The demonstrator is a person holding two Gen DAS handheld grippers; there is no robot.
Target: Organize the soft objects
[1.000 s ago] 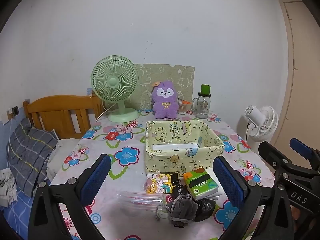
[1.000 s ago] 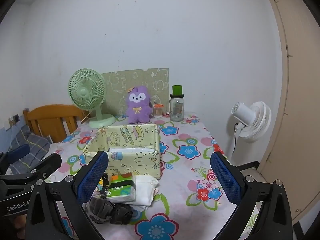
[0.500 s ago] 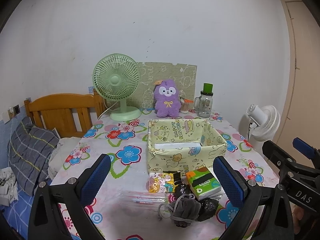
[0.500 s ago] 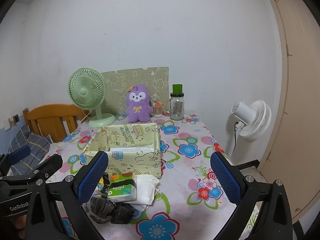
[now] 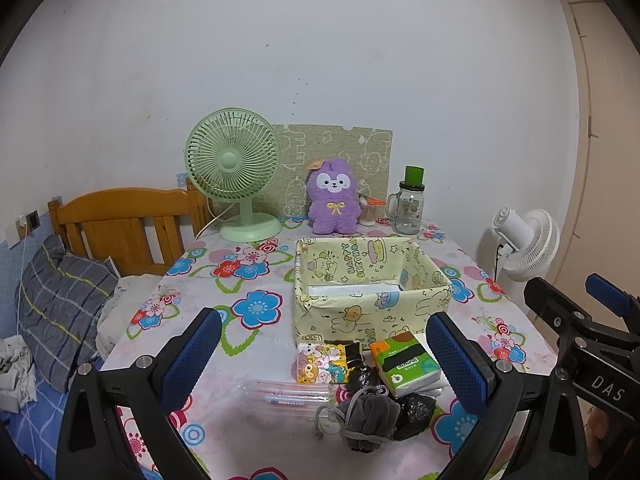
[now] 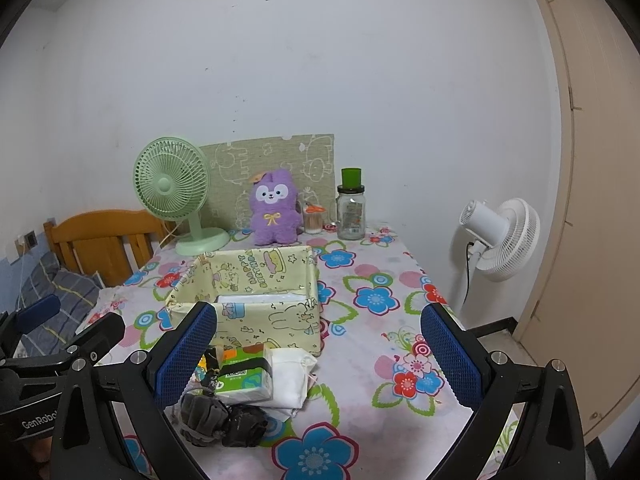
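A yellow cartoon-print fabric box (image 5: pixel 372 308) (image 6: pixel 256 320) stands mid-table with something white inside. In front of it lies a pile: a green tissue pack (image 5: pixel 404 364) (image 6: pixel 244 376), a cartoon snack packet (image 5: pixel 320 362), a grey drawstring pouch (image 5: pixel 368 412) (image 6: pixel 200 412), black crumpled items (image 5: pixel 414 410) (image 6: pixel 244 426), a white cloth bag (image 6: pixel 290 378) and a clear zip bag (image 5: pixel 288 394). My left gripper (image 5: pixel 320 364) is open above the pile. My right gripper (image 6: pixel 316 352) is open, just right of it. Both are empty.
A green desk fan (image 5: pixel 234 172), a purple plush (image 5: pixel 334 200), a glass jar with green lid (image 5: pixel 410 204) and a cotton-swab cup (image 5: pixel 368 214) stand at the table's back. A wooden headboard (image 5: pixel 120 224) and bed lie left; a white floor fan (image 5: pixel 524 244) stands right.
Both grippers have drifted slightly; the scene shifts a little in each view. Nothing on the table has moved and both grippers stay open.
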